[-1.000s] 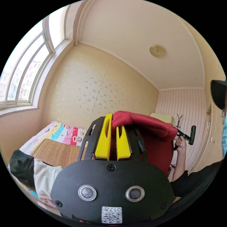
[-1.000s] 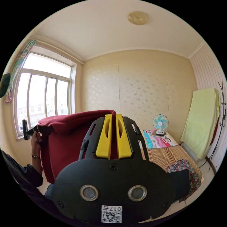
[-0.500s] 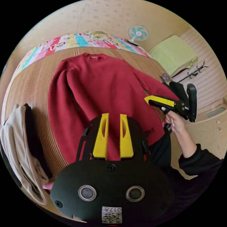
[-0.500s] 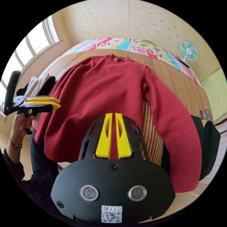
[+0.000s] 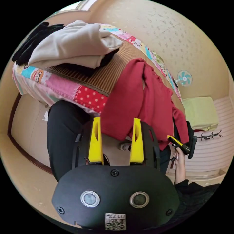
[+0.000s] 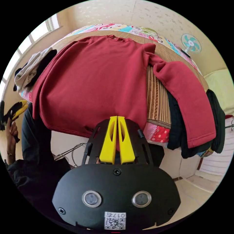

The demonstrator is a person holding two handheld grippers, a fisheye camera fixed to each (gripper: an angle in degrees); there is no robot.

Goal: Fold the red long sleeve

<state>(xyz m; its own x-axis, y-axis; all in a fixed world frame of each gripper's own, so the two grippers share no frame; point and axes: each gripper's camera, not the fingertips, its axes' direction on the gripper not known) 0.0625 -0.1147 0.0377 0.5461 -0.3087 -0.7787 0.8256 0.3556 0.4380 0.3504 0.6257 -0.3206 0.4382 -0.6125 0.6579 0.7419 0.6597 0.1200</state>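
The red long sleeve [image 6: 97, 78] lies spread flat on the bed's striped mat [image 6: 156, 97], collar at the far side. Its hem hangs over the near edge, and one sleeve [image 6: 192, 97] trails off to the right. My right gripper [image 6: 117, 118] is shut on the hem at the bed's edge. In the left gripper view the red long sleeve [image 5: 136, 97] drapes over the bed side. My left gripper [image 5: 115, 120] is open just short of the hem, with nothing between its jaws. It also appears at the left as the left gripper [image 6: 18, 108], held in a hand.
A beige and black pile of clothes [image 5: 73, 46] sits on the bed's left corner. Dark garments [image 6: 178, 126] hang off the bed under the red sleeve. A small fan [image 6: 190, 43] stands at the far end. The person's black-clad legs [image 5: 61, 131] stand against the bed.
The shirt, held up in the air a second ago, now lies flat on the bed. My left gripper has opened, let go of the hem and drawn off to the left.
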